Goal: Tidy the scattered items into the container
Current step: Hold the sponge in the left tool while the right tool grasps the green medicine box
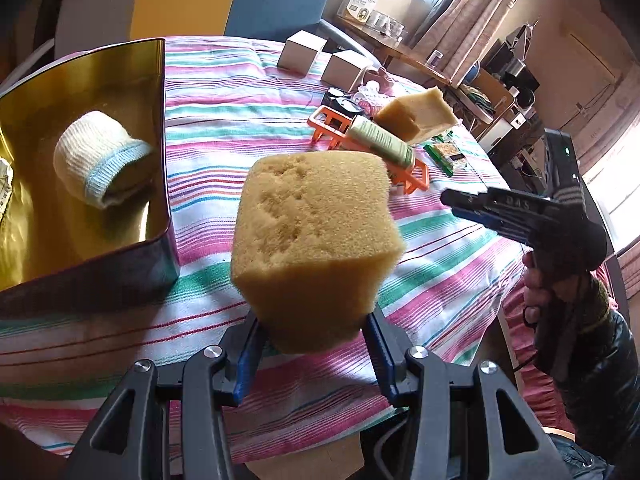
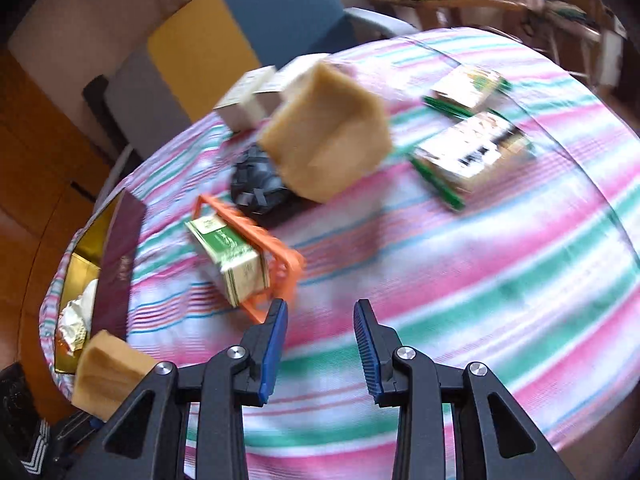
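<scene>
Tan foam sponge block [image 1: 316, 240] sits pinched in the left gripper [image 1: 316, 344]; carry it squarely over the gold-lined tin [image 1: 162, 120] before releasing, while the right gripper [image 2: 320, 344] hangs nearly closed on nothing

sock [image 1: 100, 160] in tin [image 1: 162, 152] | tube [image 1: 380, 140] on rack [image 1: 332, 122]

A tan sponge [image 1: 316, 240], porous and blocky, sits centre frame, squeezed at its base. The gold-lined tin [image 1: 162, 128], open, occupies the left of frame and holds a rolled white sock [image 1: 100, 160]. A second sponge [image 1: 418, 114], an orange rack [image 1: 332, 128] and a green box [image 1: 382, 140] lie upper right.
</scene>
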